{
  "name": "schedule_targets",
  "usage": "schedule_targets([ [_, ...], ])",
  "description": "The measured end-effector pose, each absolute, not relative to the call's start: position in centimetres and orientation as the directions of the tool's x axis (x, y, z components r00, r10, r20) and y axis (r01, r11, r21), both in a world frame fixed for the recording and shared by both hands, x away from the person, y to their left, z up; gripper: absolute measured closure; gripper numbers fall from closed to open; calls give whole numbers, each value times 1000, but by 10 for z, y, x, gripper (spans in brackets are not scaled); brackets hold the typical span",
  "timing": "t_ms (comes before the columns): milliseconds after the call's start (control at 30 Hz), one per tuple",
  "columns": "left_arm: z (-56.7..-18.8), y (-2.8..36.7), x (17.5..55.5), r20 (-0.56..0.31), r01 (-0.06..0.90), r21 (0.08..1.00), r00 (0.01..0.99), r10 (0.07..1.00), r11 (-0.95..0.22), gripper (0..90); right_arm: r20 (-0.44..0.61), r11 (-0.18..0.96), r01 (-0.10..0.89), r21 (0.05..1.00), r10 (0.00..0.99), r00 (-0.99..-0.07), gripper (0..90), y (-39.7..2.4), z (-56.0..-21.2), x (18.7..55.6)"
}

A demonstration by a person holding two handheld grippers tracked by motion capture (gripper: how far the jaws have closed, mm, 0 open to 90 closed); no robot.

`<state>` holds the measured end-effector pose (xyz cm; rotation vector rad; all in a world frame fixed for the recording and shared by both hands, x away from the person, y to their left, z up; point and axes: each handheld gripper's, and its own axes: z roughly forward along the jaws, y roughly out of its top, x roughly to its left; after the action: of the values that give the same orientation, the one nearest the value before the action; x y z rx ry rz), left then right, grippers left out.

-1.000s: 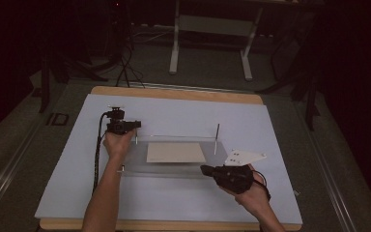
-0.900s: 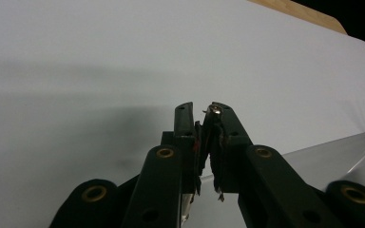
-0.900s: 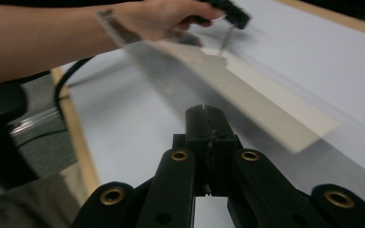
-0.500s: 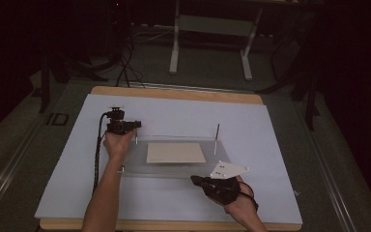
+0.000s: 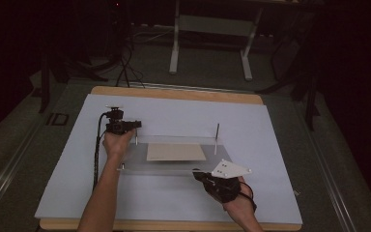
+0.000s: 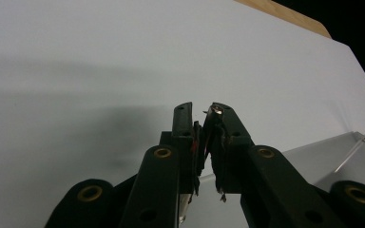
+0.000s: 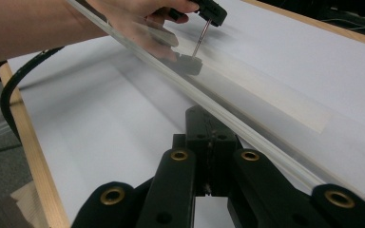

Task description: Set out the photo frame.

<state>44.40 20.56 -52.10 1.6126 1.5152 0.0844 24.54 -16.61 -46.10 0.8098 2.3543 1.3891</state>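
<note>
A clear plastic plate (image 5: 134,155) lies on the white sheet, with a beige card (image 5: 176,152) at its middle. A thin metal rod stands at each far corner. My left gripper (image 5: 136,124) is shut on the top of the left rod (image 5: 137,138); its jaws have just been opening slightly, with the rod's tip (image 6: 216,110) still between them. The right gripper view shows that rod (image 7: 198,42) upright under the left gripper (image 7: 211,12). My right gripper (image 5: 196,173) is shut with nothing in it, its tips (image 7: 208,116) at the plate's near edge (image 7: 247,126).
The second rod (image 5: 217,137) stands free at the plate's far right corner. The white sheet (image 5: 174,111) covers most of the wooden table (image 5: 174,93). A black cable (image 5: 96,154) trails along the left forearm. A metal stand (image 5: 207,29) is on the floor beyond.
My right gripper has moved left and nearer along the plate's front edge, then stopped. The left hand has stayed on its rod.
</note>
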Motion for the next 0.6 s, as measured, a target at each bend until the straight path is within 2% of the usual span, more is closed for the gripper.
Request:
schedule_targets([
  [200,-520,207,443,-490,764,632,262,831,132,796,39,373,324,870,601,-798,900,-166,-461,245],
  [300,-519,208,440,-452,744,660,282,846,105,731,35,372,319,871,602,-798,900,-166,-460,246],
  [467,-519,215,435,-448,722,682,289,846,115,687,37,367,318,874,602,-797,900,-166,-459,247],
  [600,-516,217,427,-403,691,718,315,859,84,671,34,369,315,874,602,-798,900,-166,-458,247],
])
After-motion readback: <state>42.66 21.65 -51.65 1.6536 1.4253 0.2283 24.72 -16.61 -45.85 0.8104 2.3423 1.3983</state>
